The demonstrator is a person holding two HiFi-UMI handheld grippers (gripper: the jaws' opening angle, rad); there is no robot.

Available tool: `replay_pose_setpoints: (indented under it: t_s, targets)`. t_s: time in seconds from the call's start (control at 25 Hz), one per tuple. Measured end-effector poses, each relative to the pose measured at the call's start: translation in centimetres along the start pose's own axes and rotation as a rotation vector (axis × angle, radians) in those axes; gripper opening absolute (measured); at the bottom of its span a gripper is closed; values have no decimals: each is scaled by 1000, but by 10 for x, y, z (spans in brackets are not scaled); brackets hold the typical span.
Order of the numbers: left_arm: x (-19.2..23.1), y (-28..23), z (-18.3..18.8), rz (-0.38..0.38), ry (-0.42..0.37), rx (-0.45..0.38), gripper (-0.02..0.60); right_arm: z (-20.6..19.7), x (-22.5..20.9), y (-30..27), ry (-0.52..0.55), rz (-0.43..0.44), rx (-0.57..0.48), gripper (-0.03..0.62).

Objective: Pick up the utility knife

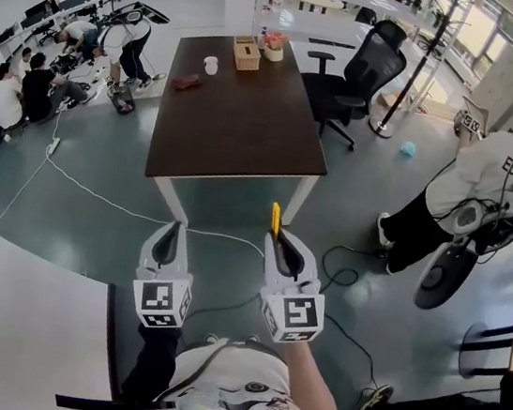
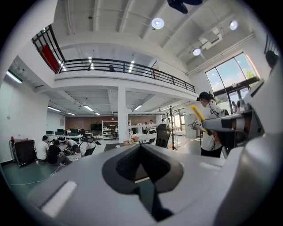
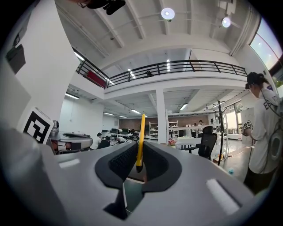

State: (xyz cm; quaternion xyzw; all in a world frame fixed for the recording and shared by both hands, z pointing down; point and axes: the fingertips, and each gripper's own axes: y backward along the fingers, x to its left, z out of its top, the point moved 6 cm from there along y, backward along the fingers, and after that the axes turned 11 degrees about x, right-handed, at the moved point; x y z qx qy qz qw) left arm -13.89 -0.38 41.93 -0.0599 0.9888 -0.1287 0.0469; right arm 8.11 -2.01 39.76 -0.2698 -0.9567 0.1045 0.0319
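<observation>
Head view: bare grey floor [image 1: 74, 221] lies open ahead of both grippers, up to the near edge of a dark table [image 1: 241, 112]. A white counter [image 1: 12, 326] runs its edge along the left gripper's outer side. The left gripper [image 1: 174, 228] is closed on nothing. The right gripper [image 1: 281, 243], just beside it, clamps the yellow utility knife [image 1: 275, 221], which juts forward past the jaw tips.
</observation>
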Motion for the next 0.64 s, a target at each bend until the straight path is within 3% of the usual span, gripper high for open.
replay_pose_setpoints:
  t_s: [0.64]
  targets:
    - [8, 2, -1, 5, 7, -2, -2, 2, 9, -3, 3, 13, -11, 44]
